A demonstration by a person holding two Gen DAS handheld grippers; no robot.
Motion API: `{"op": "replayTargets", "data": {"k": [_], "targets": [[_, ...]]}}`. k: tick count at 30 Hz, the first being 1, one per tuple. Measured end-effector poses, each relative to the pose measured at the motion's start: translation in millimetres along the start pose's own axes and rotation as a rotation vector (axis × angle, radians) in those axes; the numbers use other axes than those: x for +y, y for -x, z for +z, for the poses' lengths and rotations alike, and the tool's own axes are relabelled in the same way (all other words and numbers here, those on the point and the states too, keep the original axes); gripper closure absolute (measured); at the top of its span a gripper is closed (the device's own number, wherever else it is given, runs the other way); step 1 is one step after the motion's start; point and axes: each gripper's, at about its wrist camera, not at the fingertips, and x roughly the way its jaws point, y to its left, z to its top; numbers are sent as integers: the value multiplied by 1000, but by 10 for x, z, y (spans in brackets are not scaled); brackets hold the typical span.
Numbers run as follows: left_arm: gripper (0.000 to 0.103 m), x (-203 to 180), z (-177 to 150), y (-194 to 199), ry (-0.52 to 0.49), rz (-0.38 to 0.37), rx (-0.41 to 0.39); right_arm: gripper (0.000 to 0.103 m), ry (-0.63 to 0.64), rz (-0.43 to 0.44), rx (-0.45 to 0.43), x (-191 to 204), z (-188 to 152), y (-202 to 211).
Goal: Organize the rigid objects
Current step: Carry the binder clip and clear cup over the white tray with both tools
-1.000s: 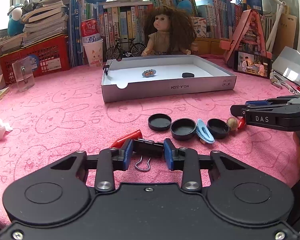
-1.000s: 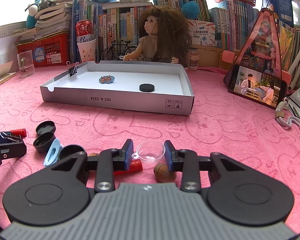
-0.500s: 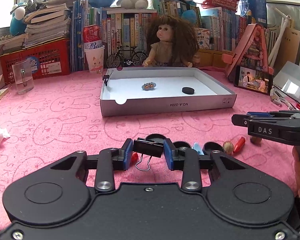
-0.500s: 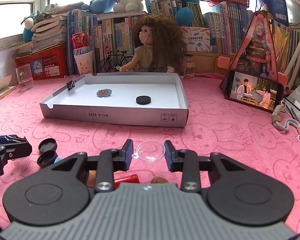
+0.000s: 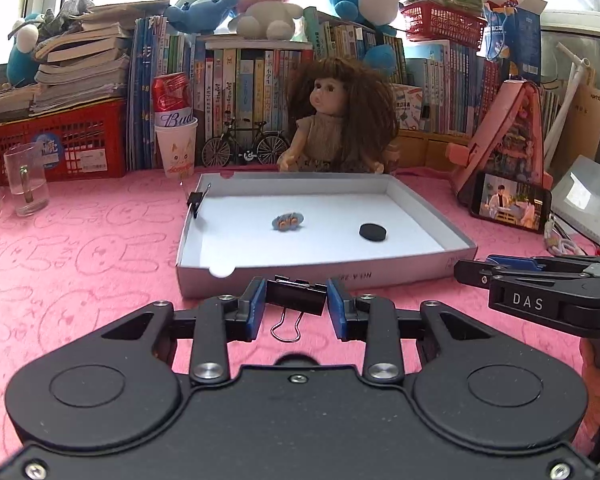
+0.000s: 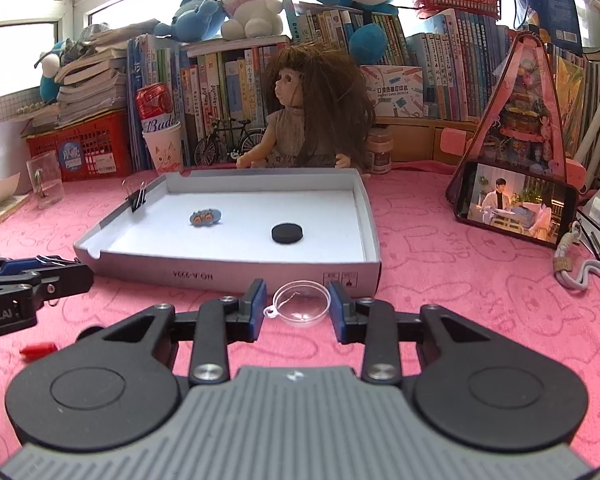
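Pink rabbit-print cloth (image 5: 100, 248) bears a white tray (image 5: 416, 208).

Both wrist views face the white tray (image 5: 324, 274) closely, side by side.

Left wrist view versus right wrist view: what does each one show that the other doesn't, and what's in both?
Only the left wrist view shows the black binder clip gripped between the left gripper jaws. Only the right wrist view shows the clear round lid gripped by the right gripper, and a red piece on the cloth. Both show the white tray holding a black disc, a small blue charm and a clip on its left wall, with the doll behind it.
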Motion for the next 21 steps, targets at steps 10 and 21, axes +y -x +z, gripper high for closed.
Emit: {"op": "replayTargets", "data": {"k": [10, 21], "targets": [[71, -53, 367, -546, 37, 5, 29, 65, -41, 1, -6, -40, 309, -271], [71, -13, 562, -1141, 74, 71, 75, 65, -76, -2, 39, -91, 496, -747]]}}
